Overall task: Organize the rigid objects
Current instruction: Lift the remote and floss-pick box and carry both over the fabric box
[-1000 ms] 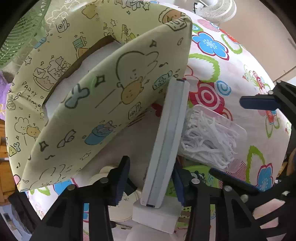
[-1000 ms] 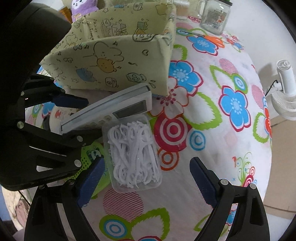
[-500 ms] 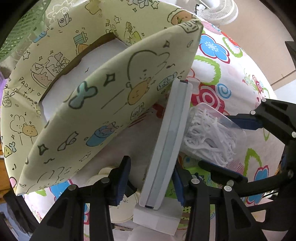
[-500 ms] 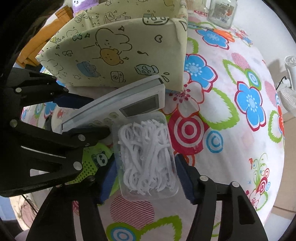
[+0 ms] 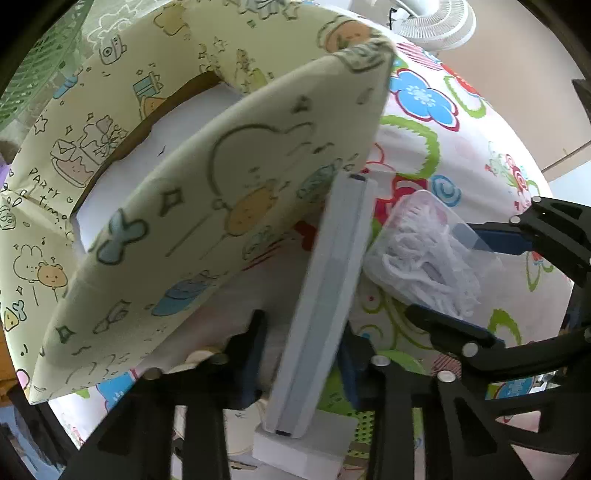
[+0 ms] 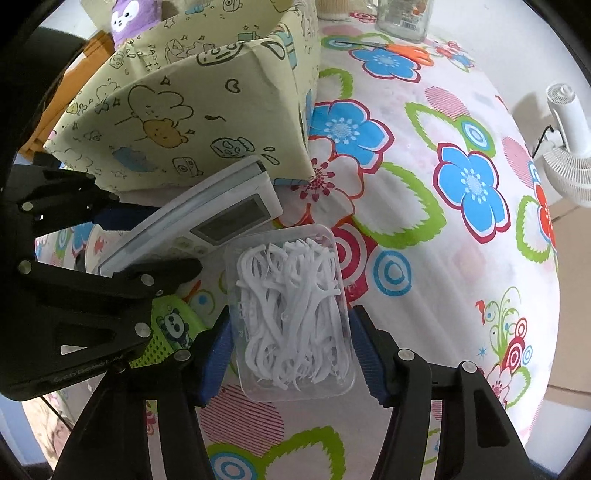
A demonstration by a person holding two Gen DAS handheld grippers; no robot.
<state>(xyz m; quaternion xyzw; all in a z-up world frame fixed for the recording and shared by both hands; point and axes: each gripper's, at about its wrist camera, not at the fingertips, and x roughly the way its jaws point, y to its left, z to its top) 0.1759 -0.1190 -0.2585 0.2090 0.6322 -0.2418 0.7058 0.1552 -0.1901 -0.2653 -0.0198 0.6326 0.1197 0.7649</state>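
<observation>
Tablecloth (image 6: 424,236) printed with blue flowers, green rings and red targets covers the whole table. Nearest in the right wrist view, the right gripper (image 6: 291,350) has its blue pads pressed on both long sides of a clear box of floss picks (image 6: 291,314), having just been closing. Just left of it, the left gripper (image 5: 301,362) has also just been closing, its jaws narrowed around a white calculator (image 5: 332,280) held on edge; the left pad's contact is blurred, the right pad touches. Under that gripper lie a white block (image 5: 303,446) and a green panda-printed item (image 6: 173,325). Behind the calculator, near the table's left edge, stands an open box (image 6: 192,122) wrapped in pale yellow cartoon paper. Farther off, a glass jar (image 6: 404,18) and orange-handled scissors (image 6: 406,51) sit near the far edge. Beyond the right edge stands a white fan (image 6: 569,147).
</observation>
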